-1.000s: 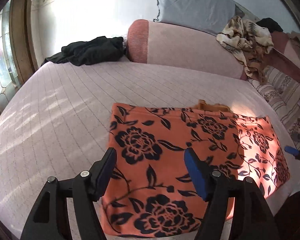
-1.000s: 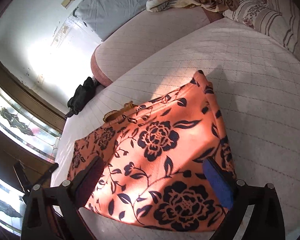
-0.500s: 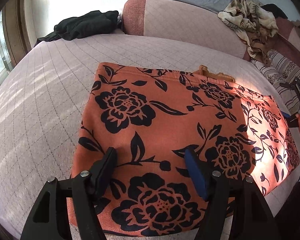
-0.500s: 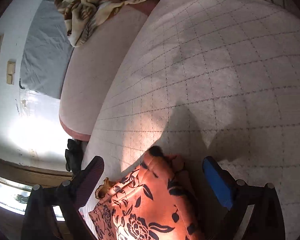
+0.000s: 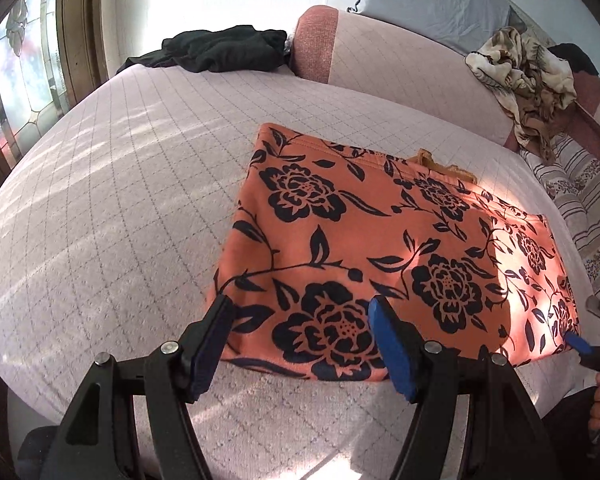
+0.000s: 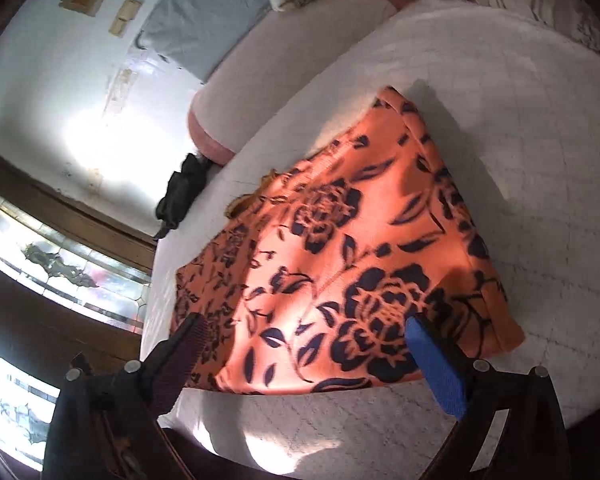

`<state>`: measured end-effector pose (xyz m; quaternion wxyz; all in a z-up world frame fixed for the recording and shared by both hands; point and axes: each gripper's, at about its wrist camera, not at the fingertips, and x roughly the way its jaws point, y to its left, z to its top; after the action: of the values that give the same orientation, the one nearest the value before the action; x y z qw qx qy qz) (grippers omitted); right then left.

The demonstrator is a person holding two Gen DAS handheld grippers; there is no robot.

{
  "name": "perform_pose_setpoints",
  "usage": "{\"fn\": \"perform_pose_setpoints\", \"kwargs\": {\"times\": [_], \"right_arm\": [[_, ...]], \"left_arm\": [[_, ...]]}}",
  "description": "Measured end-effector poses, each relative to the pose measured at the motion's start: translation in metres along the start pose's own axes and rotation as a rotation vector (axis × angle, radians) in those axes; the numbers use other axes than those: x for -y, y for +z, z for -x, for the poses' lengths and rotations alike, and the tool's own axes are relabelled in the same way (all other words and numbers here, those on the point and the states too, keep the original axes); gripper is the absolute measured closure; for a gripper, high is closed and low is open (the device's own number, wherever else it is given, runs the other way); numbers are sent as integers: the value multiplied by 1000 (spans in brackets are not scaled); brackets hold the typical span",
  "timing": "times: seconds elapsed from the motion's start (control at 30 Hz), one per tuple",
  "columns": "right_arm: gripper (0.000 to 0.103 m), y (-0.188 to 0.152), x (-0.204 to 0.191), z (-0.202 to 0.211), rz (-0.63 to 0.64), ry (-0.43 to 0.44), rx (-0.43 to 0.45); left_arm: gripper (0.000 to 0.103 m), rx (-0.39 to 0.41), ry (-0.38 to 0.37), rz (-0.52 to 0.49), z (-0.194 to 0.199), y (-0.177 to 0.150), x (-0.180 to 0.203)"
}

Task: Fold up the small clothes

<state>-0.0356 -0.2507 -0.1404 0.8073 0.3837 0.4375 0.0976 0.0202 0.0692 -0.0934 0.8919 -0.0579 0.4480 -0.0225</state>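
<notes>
An orange garment with dark floral print (image 5: 380, 248) lies folded flat on the pale quilted bed (image 5: 120, 200); it also shows in the right wrist view (image 6: 340, 264). My left gripper (image 5: 300, 320) is open and empty, just above the garment's near left edge. My right gripper (image 6: 304, 336) is open and empty, above the garment's near edge. Its blue fingertip (image 5: 578, 344) shows at the far right of the left wrist view, by the garment's right corner.
A black garment (image 5: 220, 50) lies at the far end of the bed by a pink bolster (image 5: 400, 64). A patterned blanket (image 5: 528, 72) is heaped at the back right. A stained-glass window (image 5: 24, 64) is on the left. The bed's front edge is close below both grippers.
My left gripper drew back toward the garment's near edge. My right gripper swung from the far corner back to the near edge. The garment lies still.
</notes>
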Motion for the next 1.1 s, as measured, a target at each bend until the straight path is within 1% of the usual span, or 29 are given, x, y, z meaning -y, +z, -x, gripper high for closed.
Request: {"fn": "perform_pose_setpoints", "kwargs": {"times": [0.03,0.07,0.13,0.2,0.27,0.33,0.37,0.4,0.43,0.53,0.6,0.7,0.8,0.87,0.93,1.0,1.1], "right_arm": [[3,-2,13,-8,-68,-21,-30],[3,-3,15,-4,-89,1,4],[3,-2,4,8,-66,4,27],[3,-2,-9,19,-29,38,56],[3,-2,-15,18,0,53,49],[3,1,-2,6,-39,28,31],[3,1,11,-2,-82,-33,13],[4,1,21,-5,-138,-25,15],[4,-1,22,3,-162,6,51],[4,-6,4,24,-110,29,87],[4,-15,0,34,-103,48,98],[4,-36,18,34,-191,61,79],[4,-51,41,20,-293,54,44],[3,-47,46,22,-316,86,64],[3,-36,44,22,-291,89,83],[3,-27,51,17,-331,105,77],[3,-19,56,14,-366,124,96]], "left_arm": [[32,-9,16,4,3,-3,-2],[32,-11,26,9,7,-6,-4],[31,0,37,23,14,-12,-8],[29,10,49,31,19,-16,-12],[29,2,51,36,20,-17,-14],[29,-4,45,40,21,-18,-14],[29,-2,44,40,23,-18,-15],[29,1,45,36,26,-18,-15],[29,8,47,28,28,-19,-15],[28,22,65,24,30,-17,-17],[28,24,53,47,27,-15,-17],[28,13,36,56,19,-13,-11],[28,2,45,-2,10,-11,5],[28,7,56,-38,7,-10,15],[28,7,66,-46,5,-8,23],[28,1,69,-51,3,-7,29],[28,11,81,-70,5,-5,36]]}}
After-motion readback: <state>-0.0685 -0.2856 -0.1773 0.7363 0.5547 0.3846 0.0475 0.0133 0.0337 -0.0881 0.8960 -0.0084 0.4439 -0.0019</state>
